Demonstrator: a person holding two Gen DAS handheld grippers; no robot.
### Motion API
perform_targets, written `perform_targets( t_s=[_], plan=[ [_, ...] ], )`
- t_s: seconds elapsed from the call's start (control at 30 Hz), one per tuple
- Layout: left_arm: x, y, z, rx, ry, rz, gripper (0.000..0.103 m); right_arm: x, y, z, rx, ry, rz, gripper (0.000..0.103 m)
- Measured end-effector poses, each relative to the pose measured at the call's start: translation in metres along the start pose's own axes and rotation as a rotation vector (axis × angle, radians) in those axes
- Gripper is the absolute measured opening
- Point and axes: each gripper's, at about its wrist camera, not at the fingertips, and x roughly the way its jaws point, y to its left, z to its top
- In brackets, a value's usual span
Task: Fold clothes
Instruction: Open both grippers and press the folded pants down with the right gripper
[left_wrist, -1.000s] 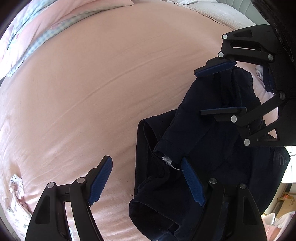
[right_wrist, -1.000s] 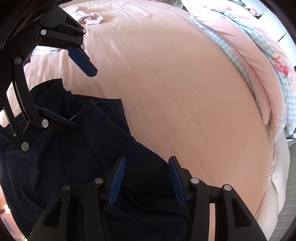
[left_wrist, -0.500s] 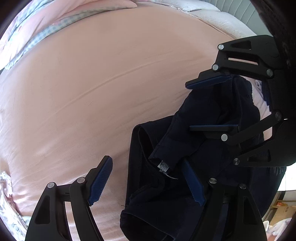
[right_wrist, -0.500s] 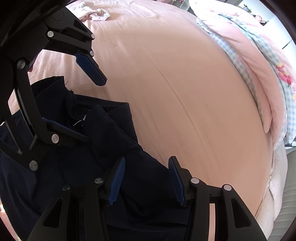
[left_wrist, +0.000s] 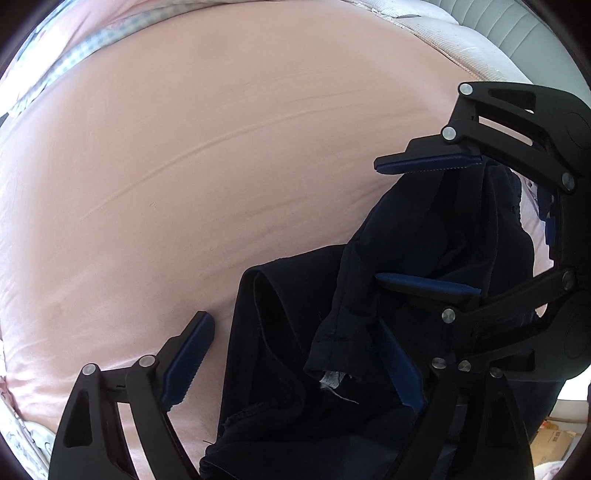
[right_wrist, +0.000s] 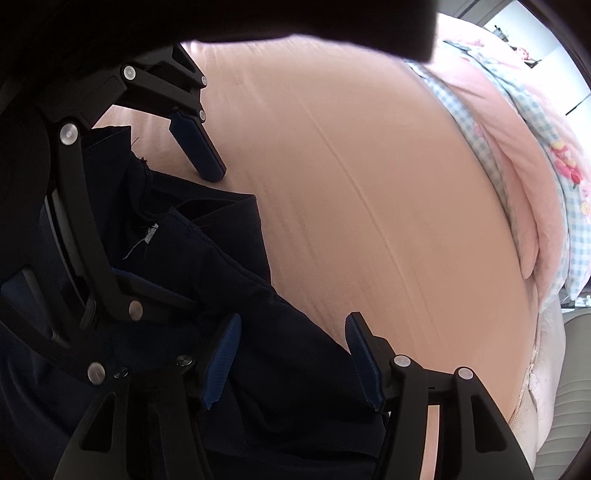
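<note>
place: likely bedroom | cues: pink bedsheet (left_wrist: 221, 166), gingham quilt (right_wrist: 517, 155)

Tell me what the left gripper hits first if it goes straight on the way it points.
Most likely the dark garment lying between the opening jaws of the left gripper, with the pink sheet just beneath; depth is unclear.

Navy garment (left_wrist: 406, 258), pink sheet (left_wrist: 221, 166), blue-checked quilt (right_wrist: 517, 129).

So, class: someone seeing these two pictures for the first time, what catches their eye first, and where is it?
First, the crumpled dark navy garment, lying low and right on the wide pink bedsheet. Next, both grippers over it: the left gripper and the right gripper are opening, fabric between their blue fingers. A pink-and-checked quilt lies bunched along the bed's far edge.
</note>
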Motion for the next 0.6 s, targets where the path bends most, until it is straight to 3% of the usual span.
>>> perform_targets(
  t_s=[0.03,0.43,0.5,0.6],
  plan=[
    [0.003,0.004,0.002,0.002,0.01,-0.008,0.103,0.0,0.0,0.0,0.003,-0.003,-0.003,0.058],
    [0.007,-0.006,0.002,-0.032,-0.013,0.009,0.103,0.001,-0.011,0.003,0.017,-0.004,-0.01,0.058],
    [0.006,-0.006,0.002,-0.041,-0.02,0.007,0.102,0.002,-0.014,0.004,0.023,0.0,-0.003,0.058],
    [0.003,-0.005,0.0,-0.056,-0.038,0.02,0.092,0.004,-0.023,0.007,0.058,0.009,0.022,0.058]
  ],
)
